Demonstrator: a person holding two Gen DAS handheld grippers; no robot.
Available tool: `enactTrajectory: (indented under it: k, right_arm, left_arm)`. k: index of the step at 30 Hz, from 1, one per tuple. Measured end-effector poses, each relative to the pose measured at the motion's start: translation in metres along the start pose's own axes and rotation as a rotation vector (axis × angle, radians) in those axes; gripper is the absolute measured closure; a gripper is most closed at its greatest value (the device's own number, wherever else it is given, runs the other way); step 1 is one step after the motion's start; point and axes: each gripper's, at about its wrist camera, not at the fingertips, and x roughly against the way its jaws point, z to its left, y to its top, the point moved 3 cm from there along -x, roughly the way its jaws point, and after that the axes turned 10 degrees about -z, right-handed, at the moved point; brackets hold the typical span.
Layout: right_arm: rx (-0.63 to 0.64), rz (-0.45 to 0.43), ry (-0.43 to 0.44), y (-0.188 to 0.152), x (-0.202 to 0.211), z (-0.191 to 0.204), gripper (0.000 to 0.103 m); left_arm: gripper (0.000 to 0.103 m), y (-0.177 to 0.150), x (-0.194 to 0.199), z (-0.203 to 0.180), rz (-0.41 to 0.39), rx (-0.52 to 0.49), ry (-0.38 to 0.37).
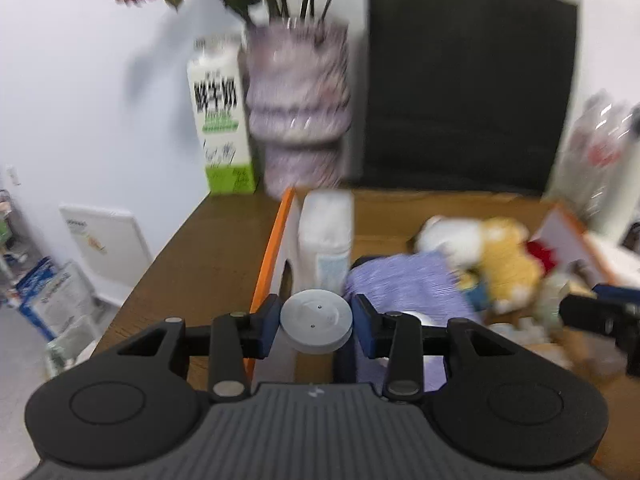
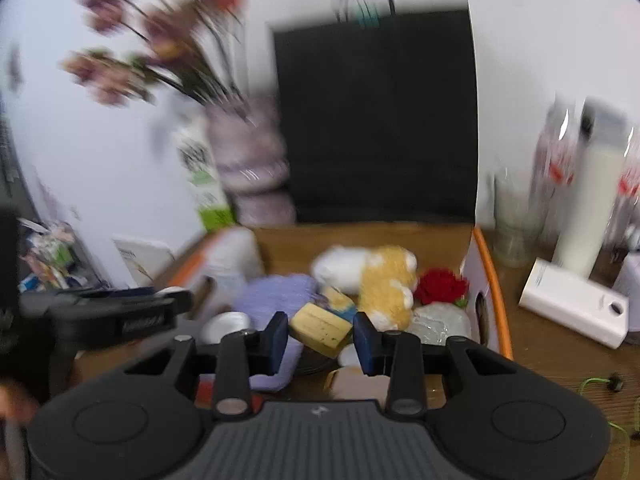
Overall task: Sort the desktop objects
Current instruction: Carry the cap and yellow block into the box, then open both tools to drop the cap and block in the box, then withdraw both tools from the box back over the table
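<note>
Left gripper [image 1: 316, 322] is clamped on a grey disc [image 1: 316, 323], both blue pads touching its rim, held over the near-left corner of the cardboard box [image 1: 276, 232]. Right gripper [image 2: 321, 336] has its jaws apart with nothing between them; the yellow sponge block [image 2: 320, 327] seen through the gap lies below in the box, not gripped as far as the blur allows.

Box already holds a purple cloth [image 1: 404, 284], white tissue pack [image 1: 326, 236], plush toy [image 1: 496, 256] and a red item [image 2: 440, 286].

Step in hand looks like dropping the disc into the box. To do it well: carry it right past the orange-edged wall, lower over a bare or soft spot such as the purple cloth, then release low so it doesn't roll or bounce out. Keep clear of the right gripper, near on the right. Both views are motion-blurred, so fine contact is hard to judge.
</note>
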Motion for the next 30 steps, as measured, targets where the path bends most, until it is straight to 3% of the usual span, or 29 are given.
enactTrajectory:
  k: [4, 10, 13, 15, 20, 25, 30]
  right_arm:
    - [0.013, 0.129, -0.078, -0.008, -0.054, -0.011, 0.069]
    - [0.003, 0.137, -0.125, -0.01, -0.068, -0.02, 0.065]
    - [-0.008, 0.076, -0.109, -0.001, -0.05, -0.02, 0.054]
    - [-0.004, 0.038, -0.11, 0.006, -0.037, -0.019, 0.047]
    - [0.032, 0.007, -0.124, 0.014, -0.008, -0.018, 0.041]
    - [0.072, -0.056, -0.14, 0.007, 0.034, -0.013, 0.038]
    - [0.114, -0.152, -0.144, -0.019, 0.09, -0.004, 0.028]
  left_arm:
    - [0.062, -0.013, -0.029, 0.0, 0.089, 0.068, 0.026]
    - [0.039, -0.018, -0.02, -0.005, 0.031, 0.041, 0.006]
    - [0.026, -0.009, -0.007, -0.004, 0.0, 0.089, -0.007]
    - [0.023, -0.002, 0.001, -0.006, -0.014, 0.088, -0.011]
    - [0.009, 0.007, 0.03, -0.017, -0.041, 0.091, -0.048]
    - [0.002, 0.004, 0.069, -0.019, -0.071, 0.106, -0.089]
    - [0.0, -0.021, 0.116, -0.022, -0.102, 0.085, -0.132]
